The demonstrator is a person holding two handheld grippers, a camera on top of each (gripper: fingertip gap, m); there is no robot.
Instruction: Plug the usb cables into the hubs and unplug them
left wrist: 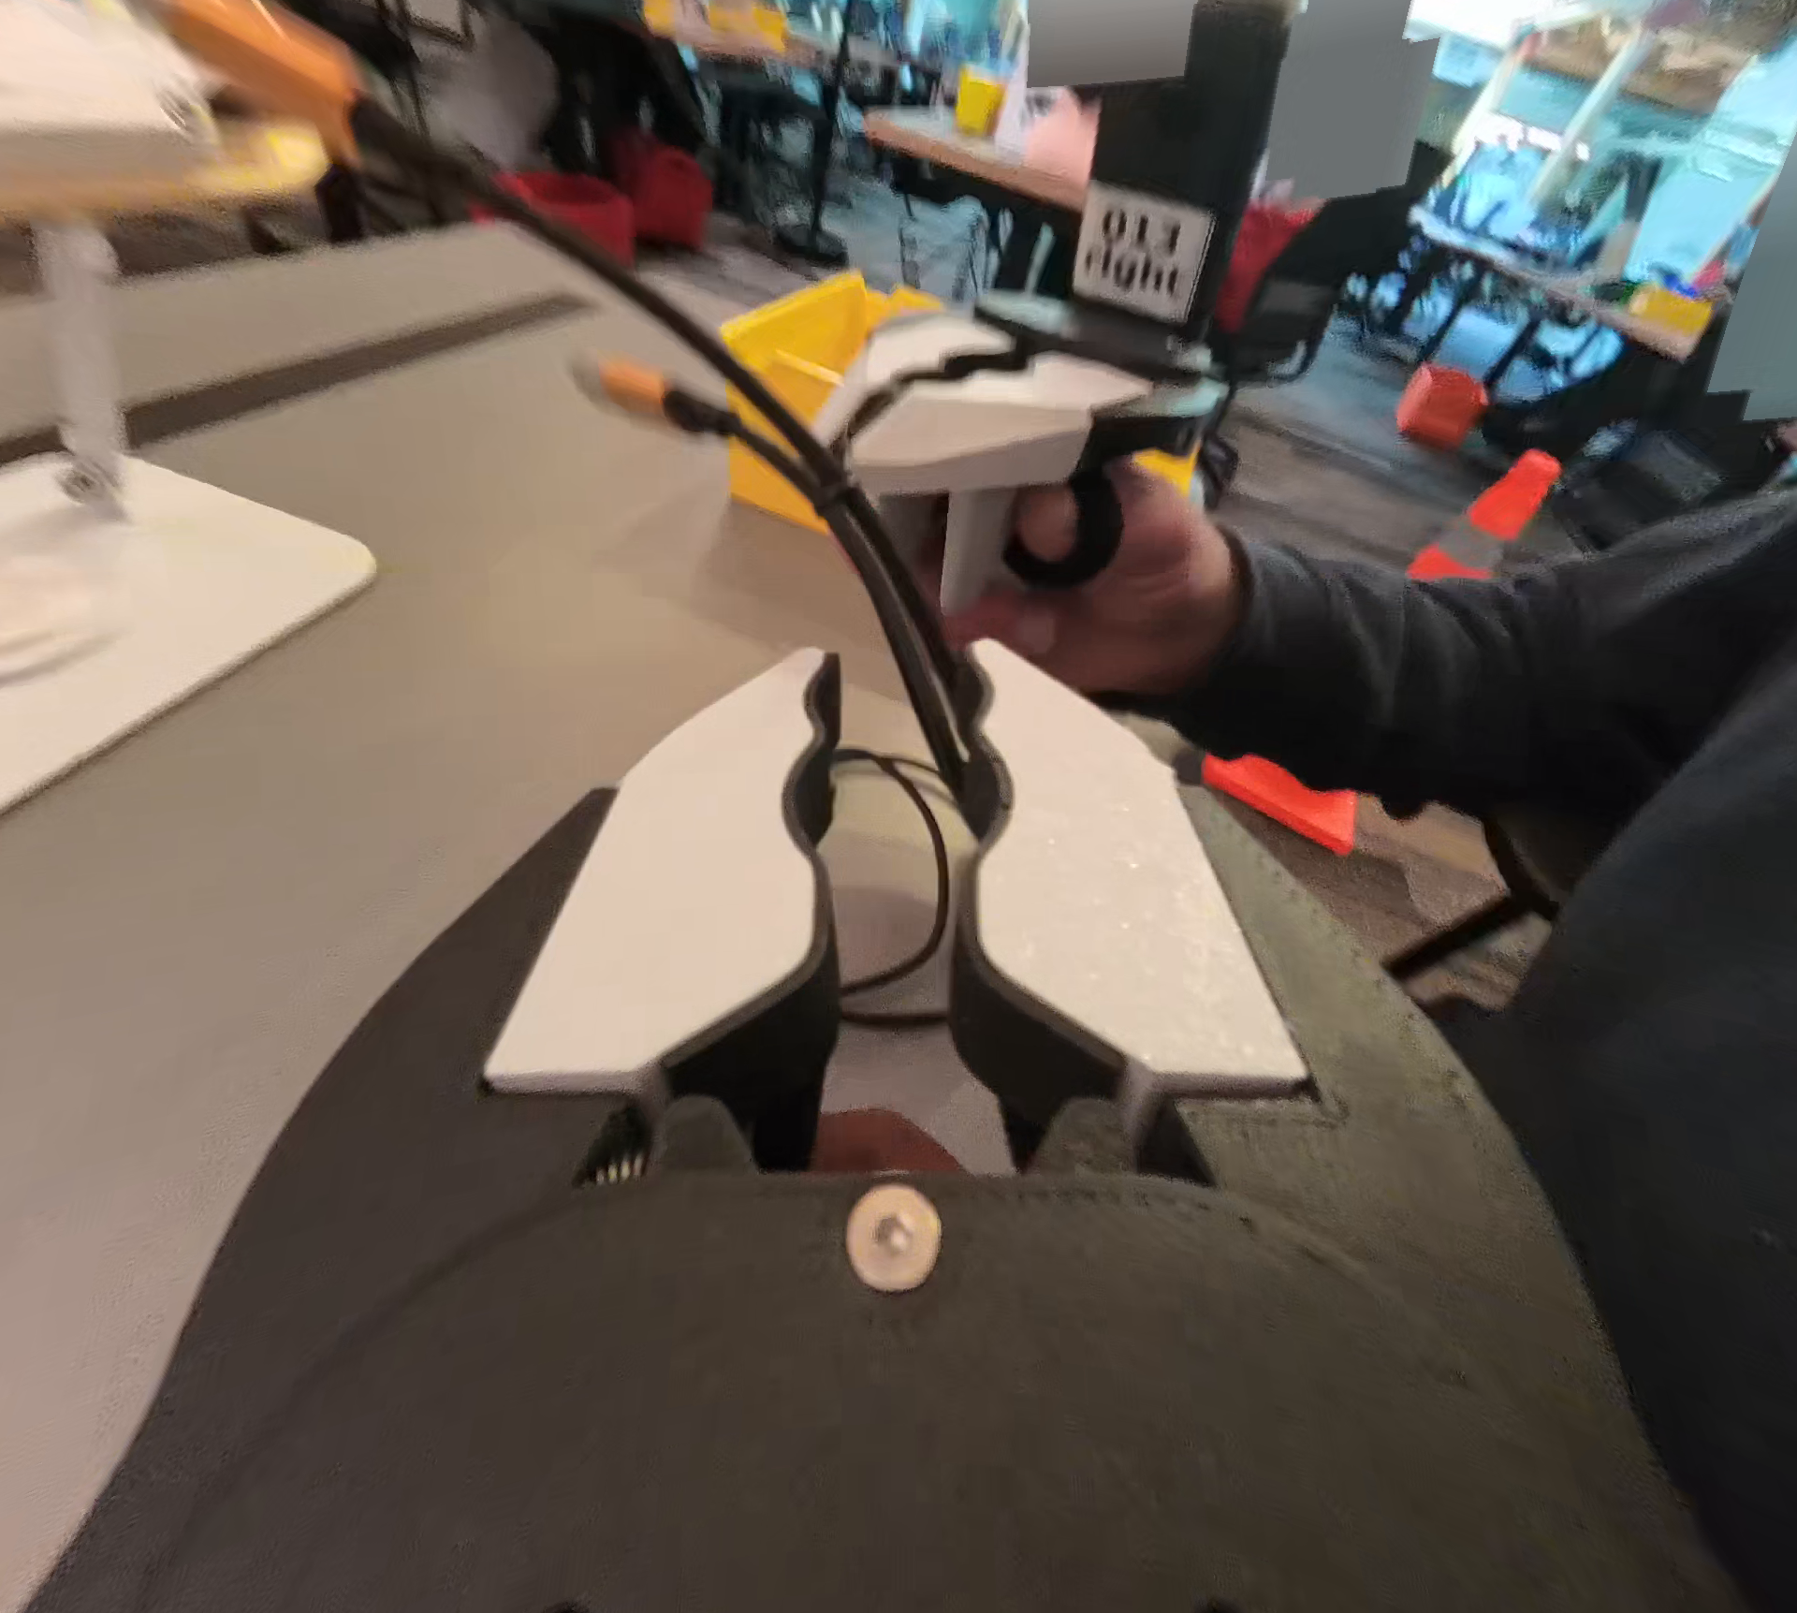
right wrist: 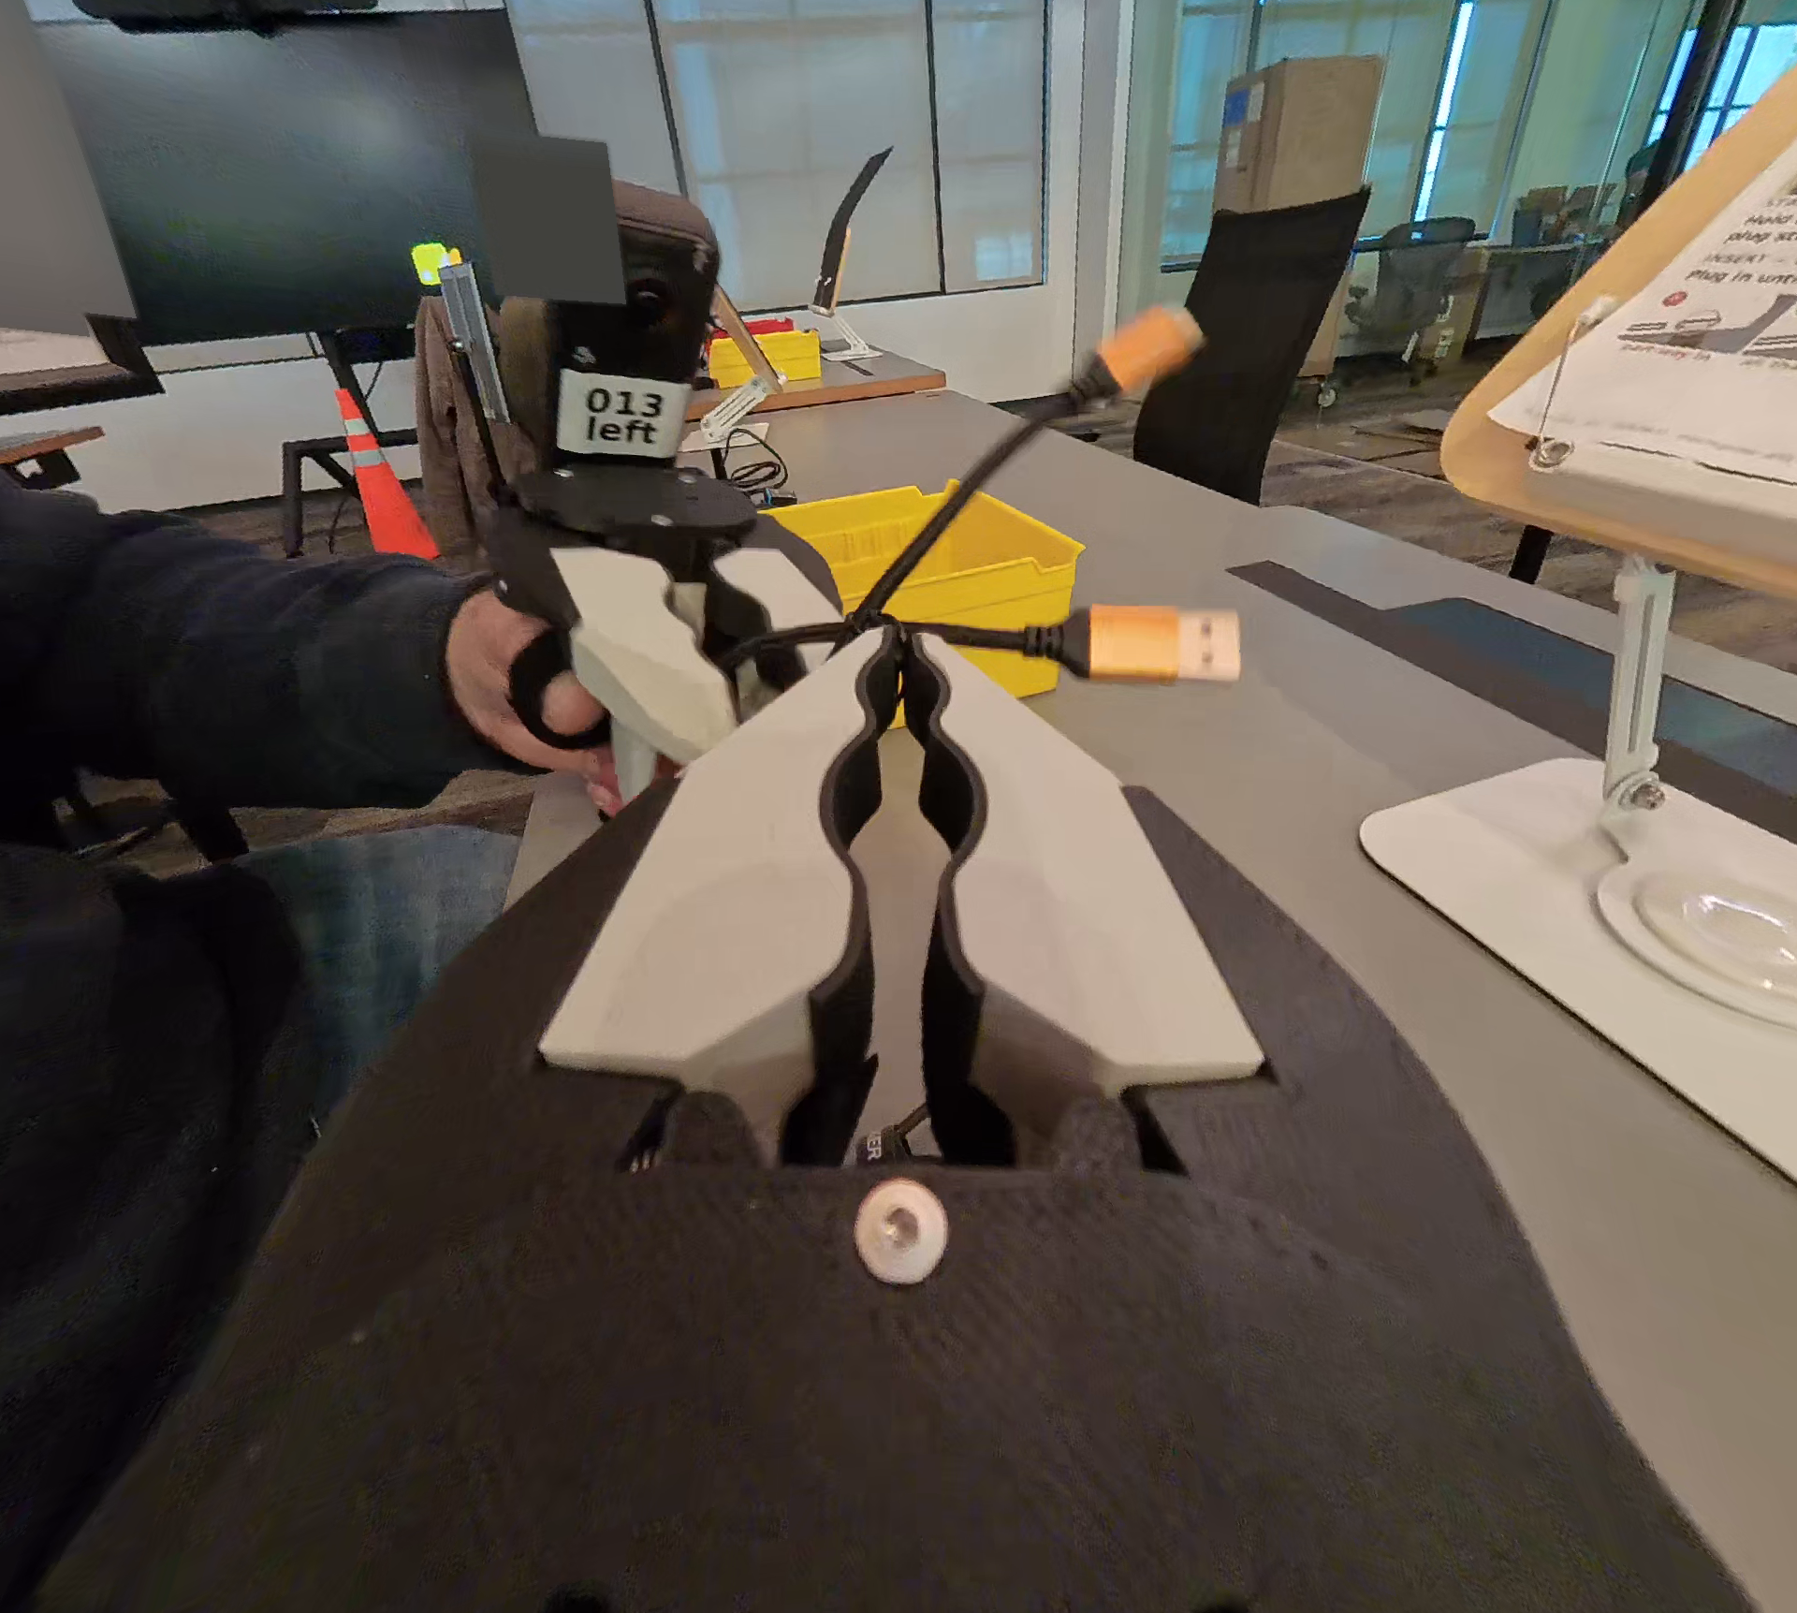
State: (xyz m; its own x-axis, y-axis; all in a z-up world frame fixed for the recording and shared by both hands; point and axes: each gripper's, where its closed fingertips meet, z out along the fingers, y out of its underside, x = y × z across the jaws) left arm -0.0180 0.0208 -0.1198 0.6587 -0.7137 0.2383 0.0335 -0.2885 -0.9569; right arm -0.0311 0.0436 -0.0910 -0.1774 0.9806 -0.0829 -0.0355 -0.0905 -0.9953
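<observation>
Two black USB cables are tied together, each ending in an orange plug. In the right wrist view one plug (right wrist: 1157, 642) points right, and the other (right wrist: 1147, 351) is raised and blurred. My right gripper (right wrist: 895, 642) is shut on the cables where they cross. In the left wrist view the cables (left wrist: 904, 603) run between the fingers of my left gripper (left wrist: 904, 671), which is open, and lie against its right finger. They rise past my right gripper (left wrist: 836, 433) to the plugs (left wrist: 632, 382) (left wrist: 263, 59). No hub is in view.
A yellow bin (right wrist: 982, 574) (left wrist: 792, 360) stands on the grey table (right wrist: 1264, 788) behind the grippers. A document stand with a white base (right wrist: 1517, 885) (left wrist: 194, 584) is close by. A thin black wire loop (left wrist: 938, 876) lies under my left gripper. Orange cones (left wrist: 1488, 516) stand on the floor. The grippers are tip to tip, or close to it.
</observation>
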